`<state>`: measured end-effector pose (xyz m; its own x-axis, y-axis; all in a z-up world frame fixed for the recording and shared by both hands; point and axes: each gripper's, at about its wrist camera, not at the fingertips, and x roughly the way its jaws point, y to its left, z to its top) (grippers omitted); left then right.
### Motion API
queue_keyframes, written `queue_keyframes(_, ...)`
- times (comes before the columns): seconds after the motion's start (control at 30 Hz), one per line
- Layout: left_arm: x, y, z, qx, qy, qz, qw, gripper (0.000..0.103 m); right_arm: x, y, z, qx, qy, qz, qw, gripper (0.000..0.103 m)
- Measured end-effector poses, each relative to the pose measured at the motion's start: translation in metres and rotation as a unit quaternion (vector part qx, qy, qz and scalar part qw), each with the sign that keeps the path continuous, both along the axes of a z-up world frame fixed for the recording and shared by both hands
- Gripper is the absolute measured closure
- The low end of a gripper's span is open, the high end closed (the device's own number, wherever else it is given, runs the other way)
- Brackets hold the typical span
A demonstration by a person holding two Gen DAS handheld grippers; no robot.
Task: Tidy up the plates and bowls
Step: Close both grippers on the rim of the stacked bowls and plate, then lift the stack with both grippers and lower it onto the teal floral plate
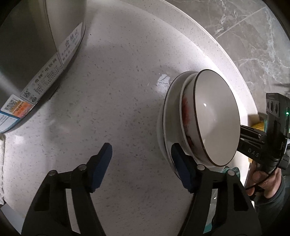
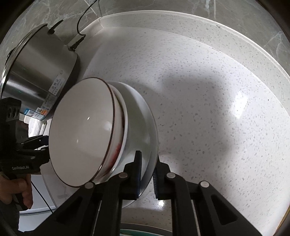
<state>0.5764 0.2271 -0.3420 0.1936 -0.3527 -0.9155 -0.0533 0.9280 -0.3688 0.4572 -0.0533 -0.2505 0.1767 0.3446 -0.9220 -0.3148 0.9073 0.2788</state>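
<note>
Right wrist view shows the right gripper [image 2: 145, 178] clamped on the rim of a wide white plate [image 2: 145, 116], one finger inside the rim and the other behind it. A brown-rimmed bowl [image 2: 81, 130] with a pale inside sits nested on that plate, with another white rim showing between them; a red smear or pattern marks the bowl's outer wall. The stack looks lifted and tilted above the speckled white countertop [image 2: 208, 109].

To the right of the stack the counter lies open up to a raised white lip along the grey marbled wall [image 2: 126, 5]. To the left stands a steel cooking pot [image 2: 39, 65], near the stack, with a black cord plugged into its side.

Left wrist view shows the left gripper [image 1: 141, 165] with its blue-padded fingers wide apart, holding nothing; the right-hand pad lies just beside the plate's edge, and contact cannot be judged.

Stickers on the pot carry Chinese print, with "合格证" readable. The right tool's body reads "DAS", the left one's "GenRobot.AI", roughly. A white cloth [image 1: 2, 159] lies by the pot.
</note>
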Motion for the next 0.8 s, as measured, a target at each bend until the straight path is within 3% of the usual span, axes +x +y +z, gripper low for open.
queue_keyframes(0.27, 0.004, -0.001, -0.010, 0.001, 0.005, -0.008, 1.0000, 0.039, 0.011, -0.008, 0.002, 0.017, 0.004, -0.012, 1.000, 0.087)
queue_keyframes(0.33, 0.005, -0.001, -0.010, 0.004, -0.004, -0.013, 0.9999, 0.042, 0.012, -0.008, 0.001, 0.020, 0.004, -0.013, 1.000, 0.087)
queue_keyframes(0.4, 0.004, -0.004, -0.011, -0.010, -0.006, -0.016, 0.9998, 0.055, 0.014, -0.010, -0.001, 0.025, 0.008, -0.016, 1.000, 0.087)
queue_keyframes(0.73, 0.010, -0.010, -0.010, -0.004, -0.013, -0.023, 0.9996, 0.060, 0.015, -0.014, -0.003, 0.039, 0.009, -0.031, 0.999, 0.086)
queue_keyframes(0.8, 0.010, -0.014, -0.009, -0.002, -0.017, -0.029, 0.9994, 0.067, 0.015, -0.013, -0.003, 0.043, 0.014, -0.025, 0.999, 0.086)
